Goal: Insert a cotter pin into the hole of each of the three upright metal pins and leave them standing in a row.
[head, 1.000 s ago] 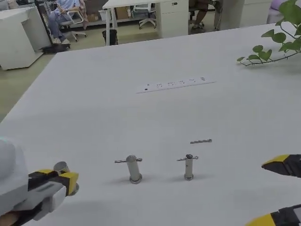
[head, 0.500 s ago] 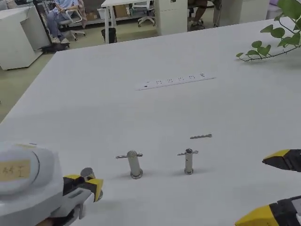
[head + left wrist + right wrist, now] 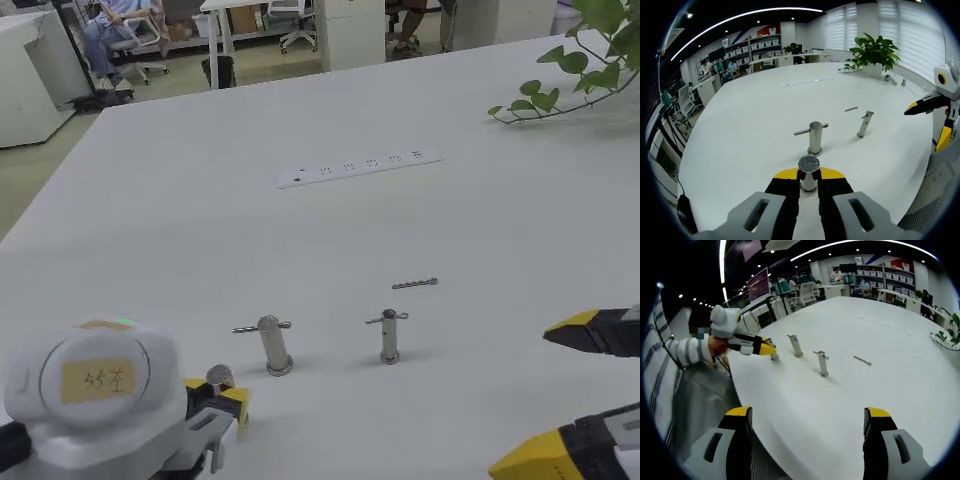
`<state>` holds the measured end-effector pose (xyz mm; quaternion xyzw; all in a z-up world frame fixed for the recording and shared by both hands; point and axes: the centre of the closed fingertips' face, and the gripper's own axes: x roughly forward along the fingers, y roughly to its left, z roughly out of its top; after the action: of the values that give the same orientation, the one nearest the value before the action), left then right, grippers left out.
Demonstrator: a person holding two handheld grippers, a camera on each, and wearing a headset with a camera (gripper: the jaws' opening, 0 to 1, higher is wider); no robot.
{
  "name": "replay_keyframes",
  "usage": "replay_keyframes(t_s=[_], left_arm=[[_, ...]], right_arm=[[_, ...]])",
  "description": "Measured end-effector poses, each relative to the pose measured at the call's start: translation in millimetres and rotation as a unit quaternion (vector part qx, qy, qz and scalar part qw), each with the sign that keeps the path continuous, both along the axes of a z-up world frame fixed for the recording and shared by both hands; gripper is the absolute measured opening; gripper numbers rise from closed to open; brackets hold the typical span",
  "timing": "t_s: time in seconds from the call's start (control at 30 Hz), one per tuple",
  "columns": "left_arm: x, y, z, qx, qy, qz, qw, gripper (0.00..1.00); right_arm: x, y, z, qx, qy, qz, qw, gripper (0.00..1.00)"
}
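holding a metal pin [image 3: 808, 164] upright in clamped jaws, left gripper [image 3: 809, 176] sits low, right gripper [image 3: 808, 413] jaws apart.

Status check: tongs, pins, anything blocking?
Left tongs shut on bare third pin, upright beside the row. Right tongs open, empty. Two pins standing with cotters in. Loose cotter pin lies beyond them, unobstructed.
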<state>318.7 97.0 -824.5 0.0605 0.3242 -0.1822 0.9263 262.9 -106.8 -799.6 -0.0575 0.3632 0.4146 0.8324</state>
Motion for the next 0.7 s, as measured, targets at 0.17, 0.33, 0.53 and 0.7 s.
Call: replay_keyframes(t_s=[0.17,0.33,0.53,0.7], left_arm=[[-4.8,-8.8,-5.5,-0.004,0.007,-0.003,1.0000,0.11],[-5.2,-13.1,-8.6,-0.002,0.010,-0.008,0.9999,0.11],[-7.6,-14.4,-11.8,-0.004,0.010,-0.005,0.9999,0.11],[-6.3,-15.0,-11.3,-0.002,0.005,-0.009,0.9999,0.11]], right_arm=[[1.1,-0.9,-0.4,0.000,0.000,-0.002,1.0000,0.93],[1.0,-2.4,-0.2,0.001,0.001,-0.004,1.0000,0.93],[1.4,-3.9,0.0,0.003,0.000,-0.006,1.0000,0.93],[0.2,-3.6,-1.1,0.002,0.002,-0.004,1.0000,0.93]])
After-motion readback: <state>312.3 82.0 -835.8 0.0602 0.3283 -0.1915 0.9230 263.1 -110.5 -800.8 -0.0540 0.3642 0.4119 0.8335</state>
